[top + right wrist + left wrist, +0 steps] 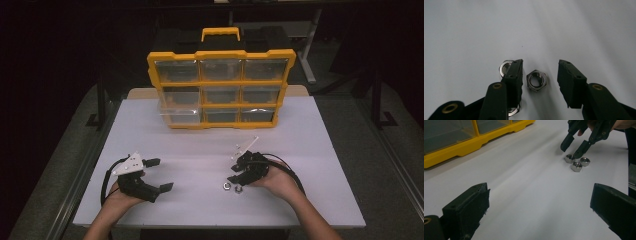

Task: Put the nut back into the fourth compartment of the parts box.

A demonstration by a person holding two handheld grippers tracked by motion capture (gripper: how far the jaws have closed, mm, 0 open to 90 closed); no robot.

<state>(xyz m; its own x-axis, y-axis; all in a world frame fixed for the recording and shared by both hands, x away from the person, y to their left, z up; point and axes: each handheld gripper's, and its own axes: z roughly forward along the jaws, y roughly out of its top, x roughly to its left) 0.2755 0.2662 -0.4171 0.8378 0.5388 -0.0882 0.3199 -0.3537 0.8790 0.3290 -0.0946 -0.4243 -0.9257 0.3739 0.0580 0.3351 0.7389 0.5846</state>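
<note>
White table, three nuts near its front edge
My right gripper straddles one nut, jaws apart; my left gripper gapes. The neighbouring nut could get knocked aside

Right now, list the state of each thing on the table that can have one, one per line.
Yellow plastic organiser case: upright, clear drawers shut, except the lower-left ones, which look slightly pulled out.
Three steel hex nuts: flat on the table, clustered.
Middle hex nut: between the right jaws, not gripped.
Right gripper: open, tilted down over the nuts.
Left gripper: open, empty.
</note>
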